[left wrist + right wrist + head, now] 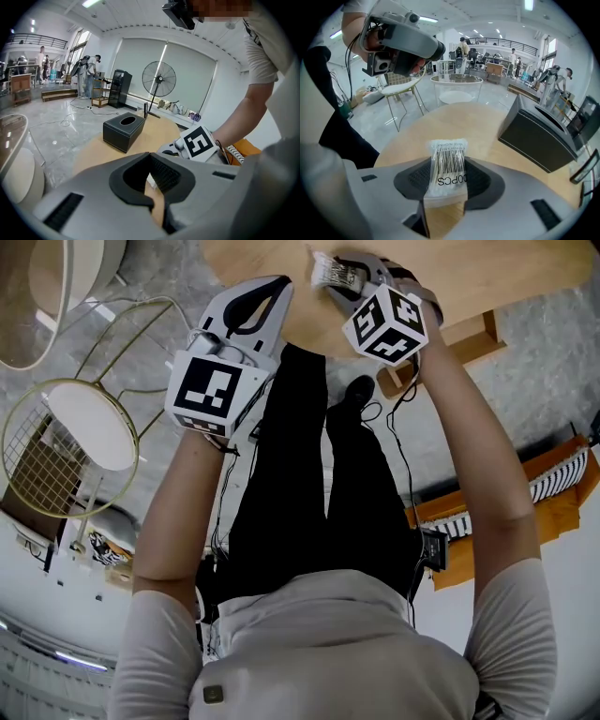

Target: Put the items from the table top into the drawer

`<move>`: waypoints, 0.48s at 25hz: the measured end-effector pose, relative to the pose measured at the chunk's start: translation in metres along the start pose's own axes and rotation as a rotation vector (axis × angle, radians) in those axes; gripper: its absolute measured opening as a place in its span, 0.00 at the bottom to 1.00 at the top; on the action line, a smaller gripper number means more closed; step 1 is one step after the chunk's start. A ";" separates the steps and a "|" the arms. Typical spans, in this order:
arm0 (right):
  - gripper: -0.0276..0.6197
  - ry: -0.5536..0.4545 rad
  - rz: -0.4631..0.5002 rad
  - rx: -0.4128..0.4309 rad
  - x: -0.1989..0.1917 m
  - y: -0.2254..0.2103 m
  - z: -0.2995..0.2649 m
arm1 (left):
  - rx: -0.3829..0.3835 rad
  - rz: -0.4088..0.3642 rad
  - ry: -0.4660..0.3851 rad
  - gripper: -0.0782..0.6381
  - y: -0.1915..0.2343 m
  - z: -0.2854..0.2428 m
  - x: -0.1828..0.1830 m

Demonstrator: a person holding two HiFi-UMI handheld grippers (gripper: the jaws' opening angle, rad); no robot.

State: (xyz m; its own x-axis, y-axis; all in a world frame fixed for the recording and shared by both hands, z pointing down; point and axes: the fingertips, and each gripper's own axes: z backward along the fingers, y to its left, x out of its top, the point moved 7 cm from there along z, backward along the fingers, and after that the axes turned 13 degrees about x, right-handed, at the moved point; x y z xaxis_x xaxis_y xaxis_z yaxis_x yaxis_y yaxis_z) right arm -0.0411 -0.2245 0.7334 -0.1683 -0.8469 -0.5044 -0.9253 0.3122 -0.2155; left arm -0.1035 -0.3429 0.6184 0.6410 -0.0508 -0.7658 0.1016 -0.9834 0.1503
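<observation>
Right gripper [448,174] fingers clamp a barcoded packet [449,157] above the desk [454,119]. Left gripper [150,155] fingers together, empty. No drawer visible; stowing appears barely begun.

Packet [447,159] between right tongs [447,177], table [459,119] beyond, box [534,138] on table at right

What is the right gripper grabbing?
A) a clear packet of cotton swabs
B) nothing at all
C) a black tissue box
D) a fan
A: the right gripper has its pads on both sides of a clear packet of cotton swabs with a barcode on it.
</observation>
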 end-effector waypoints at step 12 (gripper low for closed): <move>0.36 -0.054 -0.268 -0.146 -0.091 0.029 0.059 | -0.155 -0.106 0.021 0.12 -0.079 -0.041 0.014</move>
State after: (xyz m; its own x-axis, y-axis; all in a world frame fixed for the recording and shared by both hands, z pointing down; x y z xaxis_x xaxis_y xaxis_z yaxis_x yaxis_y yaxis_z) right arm -0.0329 -0.1128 0.7238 0.1028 -0.8652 -0.4908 -0.9740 0.0127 -0.2264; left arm -0.0716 -0.2588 0.6214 0.6362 0.0575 -0.7693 0.2848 -0.9443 0.1650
